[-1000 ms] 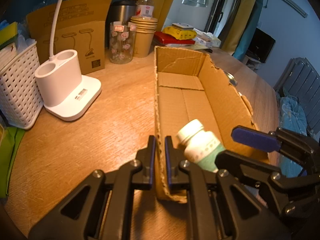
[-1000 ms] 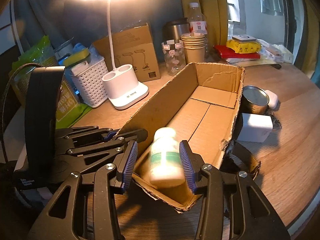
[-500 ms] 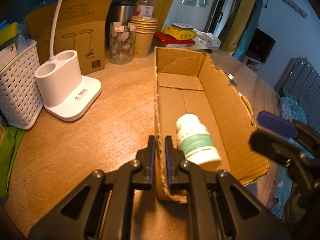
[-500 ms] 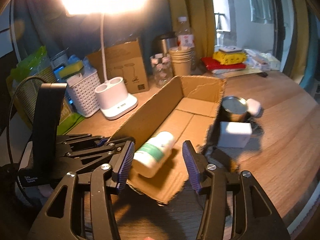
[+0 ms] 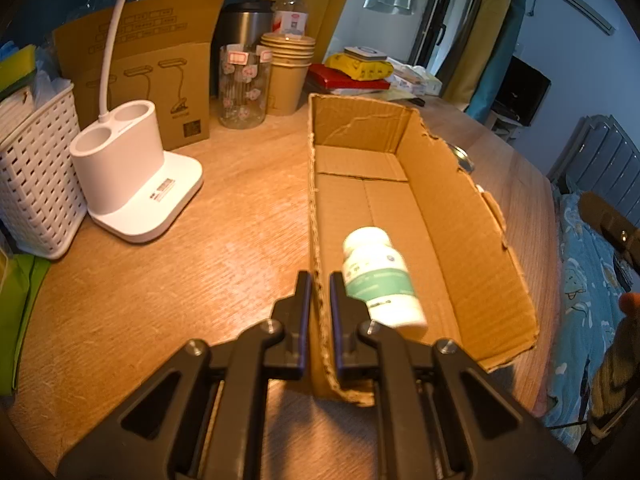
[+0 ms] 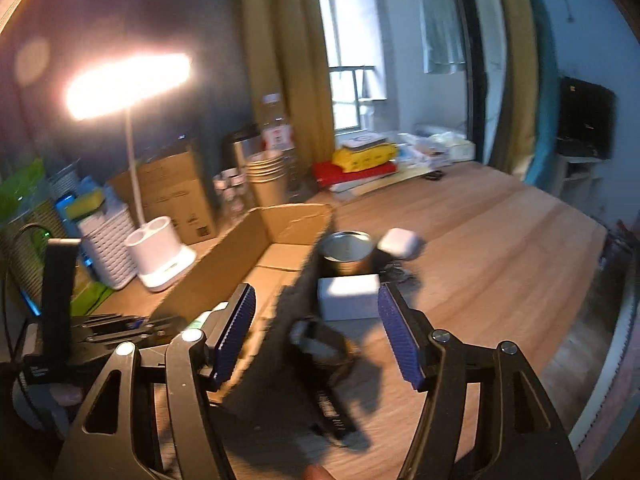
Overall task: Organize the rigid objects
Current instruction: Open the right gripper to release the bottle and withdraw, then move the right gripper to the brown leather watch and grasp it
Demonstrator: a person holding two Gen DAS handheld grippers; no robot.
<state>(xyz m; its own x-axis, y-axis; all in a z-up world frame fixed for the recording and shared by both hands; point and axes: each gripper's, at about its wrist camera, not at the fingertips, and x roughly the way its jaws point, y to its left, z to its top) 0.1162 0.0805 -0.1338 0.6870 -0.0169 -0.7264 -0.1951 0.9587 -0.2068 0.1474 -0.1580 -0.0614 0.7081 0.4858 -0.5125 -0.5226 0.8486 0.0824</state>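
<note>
A white pill bottle (image 5: pixel 378 280) with a green label lies on its side inside the long open cardboard box (image 5: pixel 448 216), near its front end. My left gripper (image 5: pixel 319 304) is shut on the box's left wall at the near corner. My right gripper (image 6: pixel 316 332) is open and empty, lifted away to the right of the box (image 6: pixel 276 236), above the table. A metal tin (image 6: pixel 347 250), a white box (image 6: pixel 349 296), a white earbud case (image 6: pixel 398 242) and a black object (image 6: pixel 320 344) lie beside the box.
A white lamp base (image 5: pixel 132 176), white basket (image 5: pixel 32 172), brown carton (image 5: pixel 152 76), glass jar (image 5: pixel 242 86) and paper cups (image 5: pixel 288 68) stand at the back left. Books and packets (image 5: pixel 356 72) lie at the back. The table edge (image 5: pixel 548 280) runs on the right.
My right gripper let go of the pill bottle, which now lies in the box, then opened wider and swung up and right, away from the box. The left gripper has not moved.
</note>
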